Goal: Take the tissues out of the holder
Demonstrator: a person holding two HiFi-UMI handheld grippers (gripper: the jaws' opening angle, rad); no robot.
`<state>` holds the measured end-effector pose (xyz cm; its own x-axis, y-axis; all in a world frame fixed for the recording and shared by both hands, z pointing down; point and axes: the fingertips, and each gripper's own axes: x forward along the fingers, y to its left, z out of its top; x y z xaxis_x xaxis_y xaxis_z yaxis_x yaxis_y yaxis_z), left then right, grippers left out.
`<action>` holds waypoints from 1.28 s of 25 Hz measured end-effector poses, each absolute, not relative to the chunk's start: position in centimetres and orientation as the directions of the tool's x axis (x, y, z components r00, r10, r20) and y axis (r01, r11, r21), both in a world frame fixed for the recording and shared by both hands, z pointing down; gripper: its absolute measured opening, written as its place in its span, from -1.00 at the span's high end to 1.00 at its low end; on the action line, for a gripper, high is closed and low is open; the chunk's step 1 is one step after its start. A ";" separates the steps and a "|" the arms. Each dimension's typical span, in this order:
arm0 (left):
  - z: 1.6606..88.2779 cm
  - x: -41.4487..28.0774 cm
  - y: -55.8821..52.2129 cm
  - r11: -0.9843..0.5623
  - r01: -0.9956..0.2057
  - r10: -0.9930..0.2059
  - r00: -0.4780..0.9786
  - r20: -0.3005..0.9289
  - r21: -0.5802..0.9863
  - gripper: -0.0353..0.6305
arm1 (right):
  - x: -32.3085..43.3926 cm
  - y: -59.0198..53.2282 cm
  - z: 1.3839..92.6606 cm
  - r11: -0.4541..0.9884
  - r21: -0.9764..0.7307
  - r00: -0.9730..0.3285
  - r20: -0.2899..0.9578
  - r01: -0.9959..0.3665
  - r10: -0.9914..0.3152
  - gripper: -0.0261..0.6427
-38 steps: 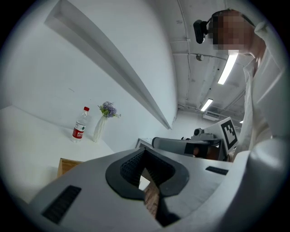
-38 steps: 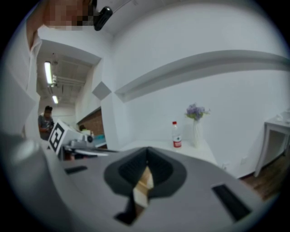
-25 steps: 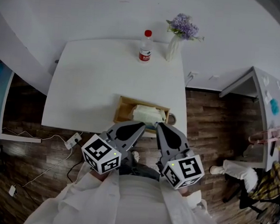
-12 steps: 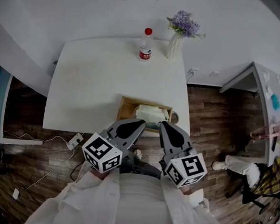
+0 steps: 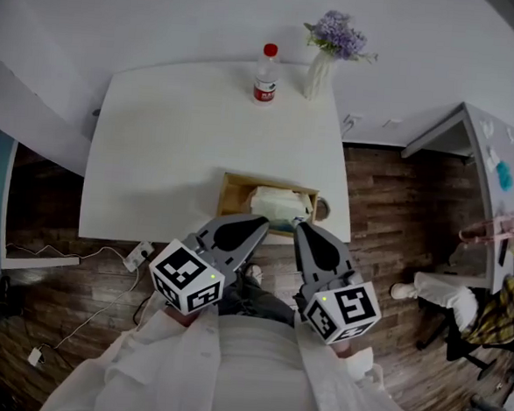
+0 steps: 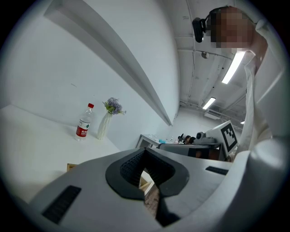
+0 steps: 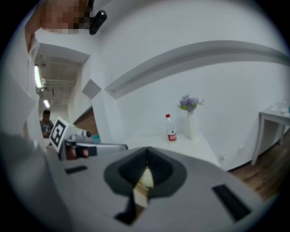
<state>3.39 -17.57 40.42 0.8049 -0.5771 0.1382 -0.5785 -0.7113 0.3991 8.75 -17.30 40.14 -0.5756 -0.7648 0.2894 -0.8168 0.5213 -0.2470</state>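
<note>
Left gripper (image 5: pixel 257 225), right gripper (image 5: pixel 302 230) both pinched together, empty, 6 o'clock of holder (image 5: pixel 232 195); tissues (image 5: pixel 279 202) inside; holder at near edge of table (image 5: pixel 169 141); bare top 11 o'clock.

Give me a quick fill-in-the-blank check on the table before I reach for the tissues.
The tissues sit inside the wooden ____ near the table's front edge.
The bottle at the far edge has a ____ cap.
Beside it, a white vase holds ____ flowers.
The left gripper and right gripper both have their fingers ____, holding nothing.
Missing words: holder; red; purple; closed.
</note>
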 end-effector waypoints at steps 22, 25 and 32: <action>42.9 2.6 -17.1 -0.665 -0.552 -0.561 0.814 0.150 0.504 0.86 | 7.2 -17.6 42.1 0.568 -0.228 -0.610 0.359 -0.791 -0.706 0.89; 43.3 2.3 -17.4 -0.654 -0.561 -0.570 0.807 0.156 0.508 0.86 | 6.8 -17.7 42.6 0.588 -0.199 -0.615 0.381 -0.784 -0.690 0.89; 43.7 2.3 -18.3 -0.644 -0.575 -0.579 0.797 0.170 0.504 0.86 | 6.4 -18.2 43.3 0.614 -0.191 -0.631 0.405 -0.766 -0.661 0.89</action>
